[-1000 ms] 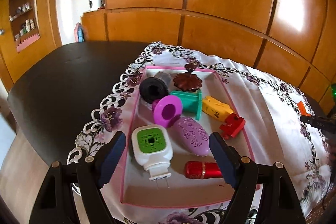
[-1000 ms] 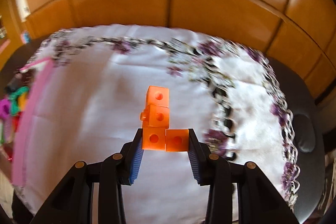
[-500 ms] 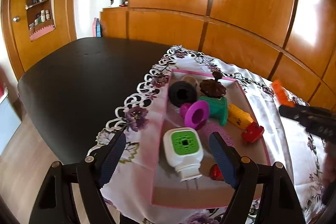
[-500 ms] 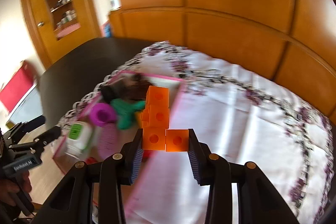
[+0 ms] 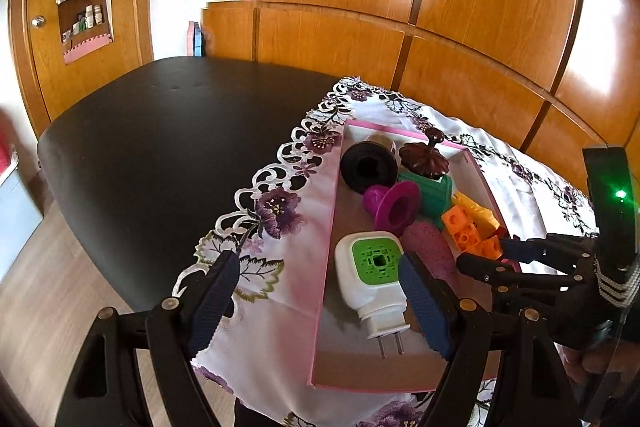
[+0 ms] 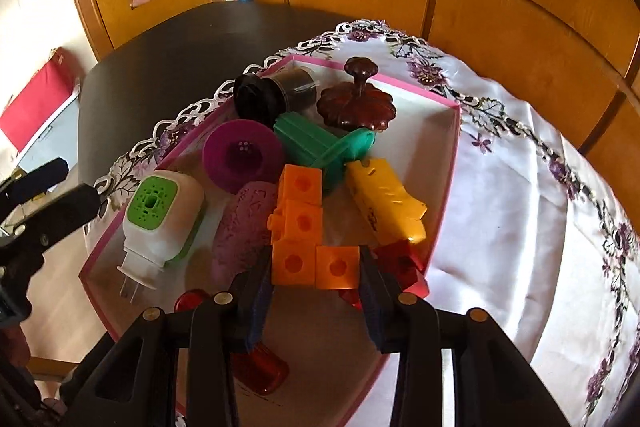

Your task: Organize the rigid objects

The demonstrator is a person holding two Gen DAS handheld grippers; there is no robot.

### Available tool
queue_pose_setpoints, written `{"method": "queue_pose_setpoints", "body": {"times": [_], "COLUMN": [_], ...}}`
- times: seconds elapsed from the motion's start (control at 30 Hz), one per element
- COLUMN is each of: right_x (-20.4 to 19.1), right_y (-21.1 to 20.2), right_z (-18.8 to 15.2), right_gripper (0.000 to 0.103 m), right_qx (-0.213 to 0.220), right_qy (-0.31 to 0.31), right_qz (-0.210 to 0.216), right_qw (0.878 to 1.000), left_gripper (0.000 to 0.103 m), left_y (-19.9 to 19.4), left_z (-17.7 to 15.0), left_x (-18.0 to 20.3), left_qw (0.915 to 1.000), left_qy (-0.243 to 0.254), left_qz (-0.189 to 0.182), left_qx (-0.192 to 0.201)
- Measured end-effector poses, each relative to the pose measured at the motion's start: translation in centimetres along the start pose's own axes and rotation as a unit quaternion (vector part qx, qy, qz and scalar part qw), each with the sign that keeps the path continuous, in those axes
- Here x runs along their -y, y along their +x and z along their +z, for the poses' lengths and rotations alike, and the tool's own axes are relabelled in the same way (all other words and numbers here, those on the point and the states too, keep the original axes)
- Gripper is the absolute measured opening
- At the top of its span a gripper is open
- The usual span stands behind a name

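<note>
1. Between the right gripper's (image 6: 316,269) fingers sits an orange block cluster (image 6: 306,227), clenched at its lowest row of two cubes, with further cubes stacked away from the fingers.
2. Just beyond and below those fingers lies the pink tray (image 6: 450,163); the cluster hangs over its near half, above a purple oval piece (image 6: 244,227) and beside a yellow toy (image 6: 384,201). Whether it touches anything underneath cannot be told.
3. Ahead of the left gripper's (image 5: 320,301) fingers, which are spread wide and grasp nothing, the same tray (image 5: 326,251) shows its long side; its near wall passes between the two fingers. A white plug-in device with a green face (image 5: 372,279) lies close to the right-side finger.
4. Farther from both pairs of fingers, the tray already carries a black spool (image 6: 256,99), a magenta funnel (image 6: 242,155), a green spool (image 6: 316,147), a brown carved lid (image 6: 356,107) and red pieces (image 6: 402,263) near the right fingers.
5. Judging by this, most of the sorting looks done: many items lie in the tray, and the cloth-covered surface (image 6: 520,167) around it shows no loose item in either view.
6. What seems left is releasing the block cluster into the tray; the crowded floor suggests it may settle on top of other pieces.
</note>
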State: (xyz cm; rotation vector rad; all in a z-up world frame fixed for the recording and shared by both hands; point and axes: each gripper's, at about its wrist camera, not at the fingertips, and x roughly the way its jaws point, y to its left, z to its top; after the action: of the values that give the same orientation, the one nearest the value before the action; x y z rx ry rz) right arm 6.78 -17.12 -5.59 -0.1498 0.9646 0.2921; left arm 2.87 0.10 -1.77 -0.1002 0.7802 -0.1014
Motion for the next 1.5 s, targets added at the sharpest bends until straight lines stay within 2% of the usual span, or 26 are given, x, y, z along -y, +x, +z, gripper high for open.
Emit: {"method": "queue_pose_setpoints", "body": {"times": [0.13,0.47,0.8,0.9,1.03,1.23,1.33,1.5], "right_x": [-0.1,0.4,0.6,0.6,0.8,1.0,0.9,0.8], "right_y": [-0.6,-1.1,-4.3,-5.3,-6.6,-6.6,-6.5,-6.6], "right_z": [-0.5,-1.0,-1.3,-1.7,-2.4,-3.3,-3.6,-3.8], "right_gripper": [0.044,0.044,0.045,0.045,0.045,0.045,0.045,0.045], "right_qx": [0.0,0.006,0.066,0.089,0.115,0.113,0.109,0.113], "right_qy": [0.003,0.025,0.055,0.074,0.1,0.113,0.113,0.114], "right_qz": [0.003,0.002,-0.035,-0.055,-0.084,-0.089,-0.09,-0.091], "right_qw": [1.0,1.0,0.996,0.992,0.985,0.983,0.983,0.983], "left_gripper": [0.082,0.086,0.096,0.102,0.103,0.103,0.103,0.103], "left_y": [-0.1,-0.7,-2.1,-2.5,-2.9,-3.3,-3.5,-3.6], "left_z": [0.0,0.1,0.3,0.4,0.5,0.4,0.4,0.1], "left_x": [0.1,0.6,1.3,1.5,1.6,2.2,3.0,3.1], "left_qw": [1.0,0.9999,0.9993,0.9991,0.9988,0.9986,0.9968,0.9969], "left_qy": [0.001,0.009,0.012,0.011,0.004,0.002,0.012,0.008], "left_qz": [0.003,0.011,0.025,0.027,0.036,0.041,0.07,0.07], "left_qx": [-0.001,0.006,0.024,0.03,0.033,0.032,0.036,0.035]}}
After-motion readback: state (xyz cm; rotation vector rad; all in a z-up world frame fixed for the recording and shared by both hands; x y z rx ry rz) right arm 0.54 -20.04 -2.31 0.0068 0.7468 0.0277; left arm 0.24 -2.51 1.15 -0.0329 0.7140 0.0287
